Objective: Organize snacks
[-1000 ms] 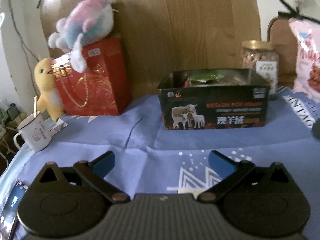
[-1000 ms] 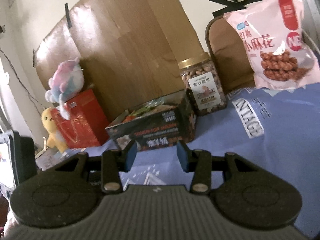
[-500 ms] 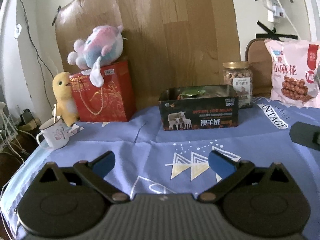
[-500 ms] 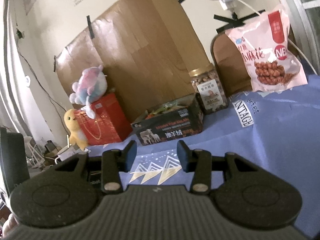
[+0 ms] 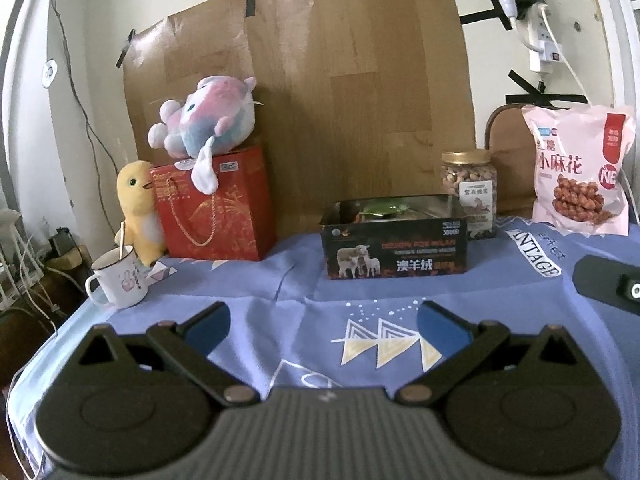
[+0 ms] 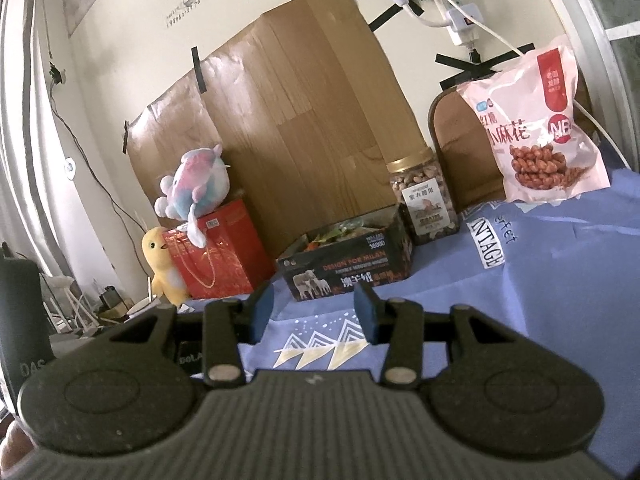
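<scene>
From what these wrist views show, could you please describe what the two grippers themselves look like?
Both are alike. The left gripper and right gripper have matte black bodies, a ribbed centre plate, two round housings, black linkage arms with metal pivot pins, and blue finger pads. No cables or sleeves show.

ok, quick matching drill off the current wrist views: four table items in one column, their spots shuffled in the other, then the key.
Things:
1. plush toy
2. nut jar
3. mug
4. pink snack bag

Places:
A. far right, propped upright against a chair back
B. on top of the red gift bag
C. just behind the right end of the black box
D. near the table's left edge, in front of the yellow duck toy

Pairs: 1-B, 2-C, 3-D, 4-A
</scene>
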`<state>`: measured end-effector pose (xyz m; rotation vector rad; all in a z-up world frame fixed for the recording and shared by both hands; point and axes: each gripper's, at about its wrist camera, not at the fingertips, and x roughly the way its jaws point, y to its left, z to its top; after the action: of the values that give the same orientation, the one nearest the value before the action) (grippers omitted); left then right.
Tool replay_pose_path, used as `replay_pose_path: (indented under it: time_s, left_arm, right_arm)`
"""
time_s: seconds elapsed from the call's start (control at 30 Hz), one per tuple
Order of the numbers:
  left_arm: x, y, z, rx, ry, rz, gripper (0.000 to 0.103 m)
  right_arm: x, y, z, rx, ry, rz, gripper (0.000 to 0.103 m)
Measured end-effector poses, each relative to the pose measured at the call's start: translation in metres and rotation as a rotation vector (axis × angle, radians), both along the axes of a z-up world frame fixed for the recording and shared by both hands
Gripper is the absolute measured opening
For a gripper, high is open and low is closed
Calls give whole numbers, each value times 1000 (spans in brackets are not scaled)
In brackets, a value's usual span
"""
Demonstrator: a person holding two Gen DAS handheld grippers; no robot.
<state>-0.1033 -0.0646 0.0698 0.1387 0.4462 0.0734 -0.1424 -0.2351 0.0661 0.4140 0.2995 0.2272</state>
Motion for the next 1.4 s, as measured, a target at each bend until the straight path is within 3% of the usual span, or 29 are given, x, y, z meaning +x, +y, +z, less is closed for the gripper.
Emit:
replay_pose_path:
  time_s: [0.83, 1.4]
  left_arm:
    - [9, 5, -11, 49, 0, 45, 103]
    - [72, -5, -40, 52, 124, -11, 103]
  right_arm:
    - [6, 2, -4, -8, 21, 1, 47]
    - [55, -6, -26, 3, 109, -14, 47]
